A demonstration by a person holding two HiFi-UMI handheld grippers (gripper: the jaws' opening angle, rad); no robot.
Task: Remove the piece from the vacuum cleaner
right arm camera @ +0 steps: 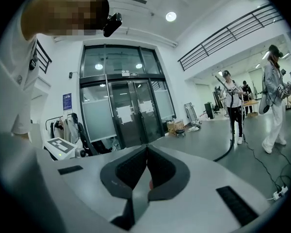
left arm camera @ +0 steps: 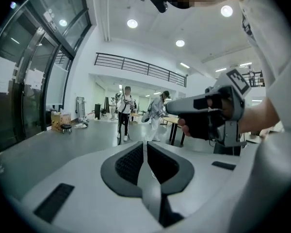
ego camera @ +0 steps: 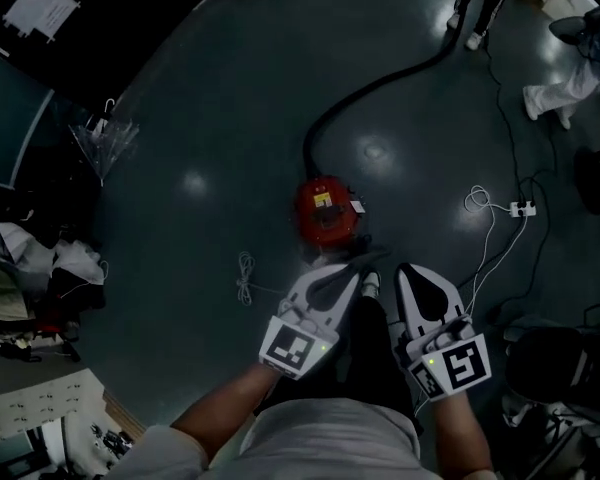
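Left gripper (ego camera: pixel 363 274) and right gripper (ego camera: pixel 404 271) are held close to the body of the person at work, both claws pressed together on nothing. Just ahead on the floor (ego camera: pixel 200 118) sits the red vacuum cleaner (ego camera: pixel 325 211), untouched, its black hose (ego camera: pixel 380 88) curling away toward a bystander (ego camera: pixel 472 8) across the hall. Which piece must come off cannot be told from here; the hose joint looks likeliest. Doing it well probably means lowering both grippers, spreading the claws, steadying the red body with one and pulling the piece straight out with the other, clear of the white cord (ego camera: pixel 245 280) lying nearby
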